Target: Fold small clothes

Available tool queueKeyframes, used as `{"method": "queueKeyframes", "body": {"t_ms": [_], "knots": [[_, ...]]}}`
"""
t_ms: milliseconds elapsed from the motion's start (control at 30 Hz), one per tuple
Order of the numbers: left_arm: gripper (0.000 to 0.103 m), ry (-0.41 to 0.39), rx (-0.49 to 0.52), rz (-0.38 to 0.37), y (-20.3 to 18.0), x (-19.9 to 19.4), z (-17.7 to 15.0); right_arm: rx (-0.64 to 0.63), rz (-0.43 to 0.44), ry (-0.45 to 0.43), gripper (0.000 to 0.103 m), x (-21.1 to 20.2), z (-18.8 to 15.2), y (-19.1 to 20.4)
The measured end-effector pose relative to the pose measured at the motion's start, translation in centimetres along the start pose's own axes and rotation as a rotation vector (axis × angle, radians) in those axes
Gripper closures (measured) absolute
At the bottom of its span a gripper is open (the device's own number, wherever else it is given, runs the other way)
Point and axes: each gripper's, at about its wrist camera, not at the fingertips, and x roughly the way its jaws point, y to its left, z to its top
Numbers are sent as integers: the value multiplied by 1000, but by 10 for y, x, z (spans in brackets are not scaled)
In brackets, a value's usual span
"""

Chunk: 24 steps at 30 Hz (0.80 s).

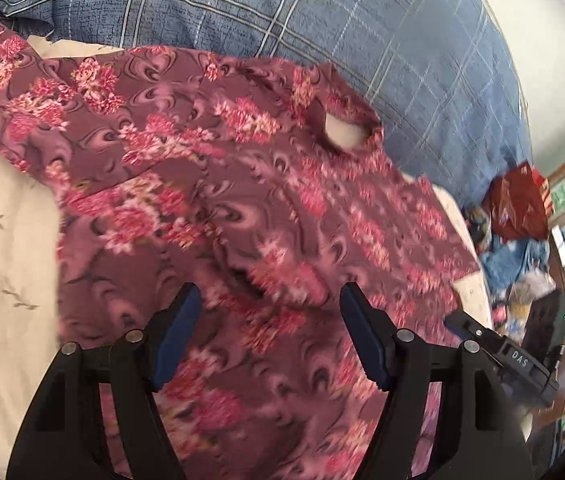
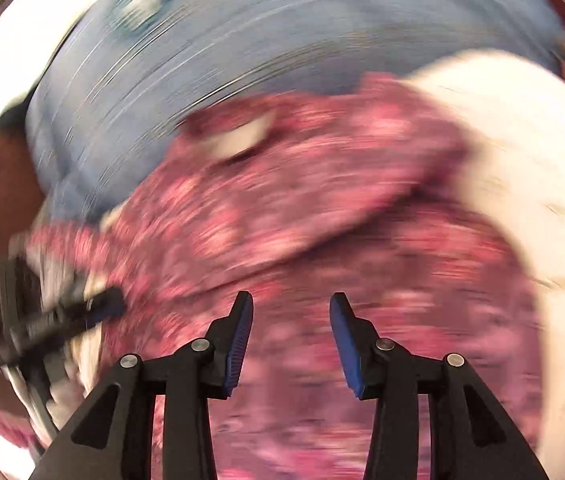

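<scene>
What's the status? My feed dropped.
Left gripper open, right gripper open, both empty. Floral garment spread on white sheet, unfolded. Nothing blocking; right view blurred.

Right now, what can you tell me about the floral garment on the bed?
The garment is thin-looking maroon fabric printed with pink flowers and swirls. It lies spread, partly creased, on a cream sheet, its round neck opening toward a blue checked pillow. One sleeve stretches toward the sheet's far corner. Both grippers, left and right, are over it, open, gripping nothing.
</scene>
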Motion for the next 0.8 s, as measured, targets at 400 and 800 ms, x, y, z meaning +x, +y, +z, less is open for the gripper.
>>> {"method": "queueKeyframes", "body": {"t_ms": [400, 800], "knots": [[98, -296, 36, 182, -26, -71, 59, 386, 336, -76, 51, -5, 22, -80], [97, -132, -4, 262, 7, -30, 44, 485, 230, -204, 100, 12, 57, -89]]}}
